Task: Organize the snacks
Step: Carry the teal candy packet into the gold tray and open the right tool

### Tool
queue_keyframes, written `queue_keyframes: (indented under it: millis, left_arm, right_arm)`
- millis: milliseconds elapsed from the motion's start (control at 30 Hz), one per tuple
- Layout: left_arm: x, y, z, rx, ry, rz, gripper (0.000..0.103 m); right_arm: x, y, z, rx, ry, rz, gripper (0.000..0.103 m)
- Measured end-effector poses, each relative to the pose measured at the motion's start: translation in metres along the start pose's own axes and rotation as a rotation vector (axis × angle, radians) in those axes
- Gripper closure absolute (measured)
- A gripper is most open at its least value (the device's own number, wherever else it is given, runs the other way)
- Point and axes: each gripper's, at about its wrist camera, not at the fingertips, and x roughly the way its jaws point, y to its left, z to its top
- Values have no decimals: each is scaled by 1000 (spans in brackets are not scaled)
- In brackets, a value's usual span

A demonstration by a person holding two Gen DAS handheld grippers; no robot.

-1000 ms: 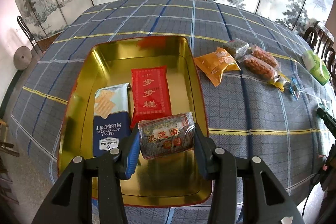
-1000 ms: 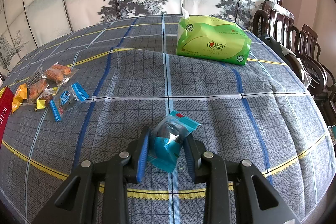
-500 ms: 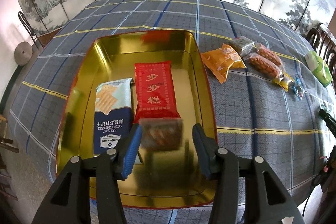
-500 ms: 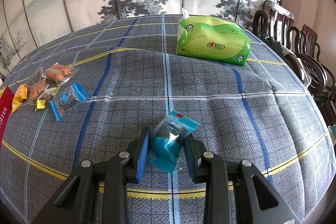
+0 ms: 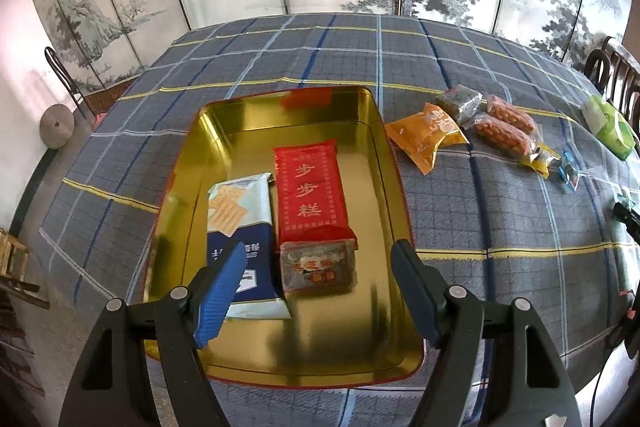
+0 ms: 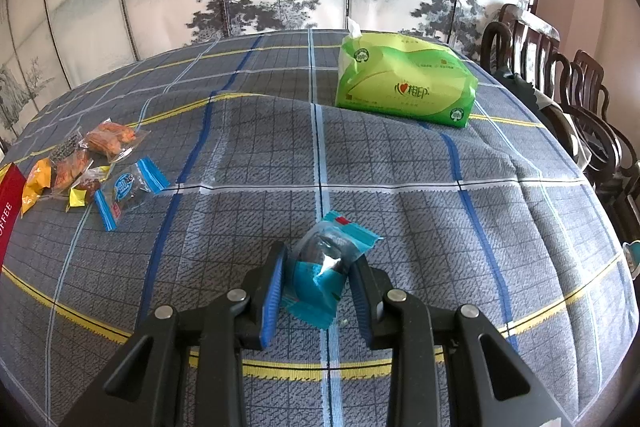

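Note:
A gold tin tray [image 5: 384, 163] lies on the checked tablecloth. Inside it rest a blue-and-white cracker pack [image 5: 240, 223], a red cake pack [image 5: 310, 195] and a brown sesame snack pack [image 5: 318, 267] lying flat below the red one. My left gripper [image 5: 318, 275] hovers above the brown pack, its jaws opening, nothing pressed between them. In the right wrist view my right gripper [image 6: 318, 271] is shut on a small teal-wrapped snack [image 6: 328, 263] just over the cloth.
Loose snacks lie right of the tray: an orange bag [image 5: 426, 135], a dark green pack [image 5: 458, 103], orange-red packs [image 5: 504, 127] and small blue-wrapped sweets [image 6: 124, 191]. A green tissue pack [image 6: 404, 83] sits far back. Dark wooden chairs [image 6: 560, 79] line the table's right side.
My left gripper let go of the brown sesame pack, which dropped flat into the tray, and its jaws spread wider. The right gripper and its teal snack have not moved.

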Motion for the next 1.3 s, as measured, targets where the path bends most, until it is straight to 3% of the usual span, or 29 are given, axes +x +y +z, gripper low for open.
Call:
queue_keyframes:
  millis: [400,600,767,967,1133,1300]
  left_arm:
    - [-4,6,-3,6,-8,1,32]
    - [-11,10,-4,0,-25,-4,32]
    - [-19,22,-4,-31,-42,-3,32]
    - [-21,37,-8,-49,-41,12,32]
    - [-19,50,-14,-73,-19,-6,31]
    - [-18,70,-17,-117,-10,-19,19]
  right_arm:
    - [-25,0,-9,52,-19,66,72]
    - [-52,25,-5,19,-49,140,72]
    - [-71,83,10,-78,-77,251,72]
    - [-91,182,30,-231,-96,438,72]
    - [-85,266,45,-334,-55,586,72]
    - [-67,336,55,-449,12,649,72]
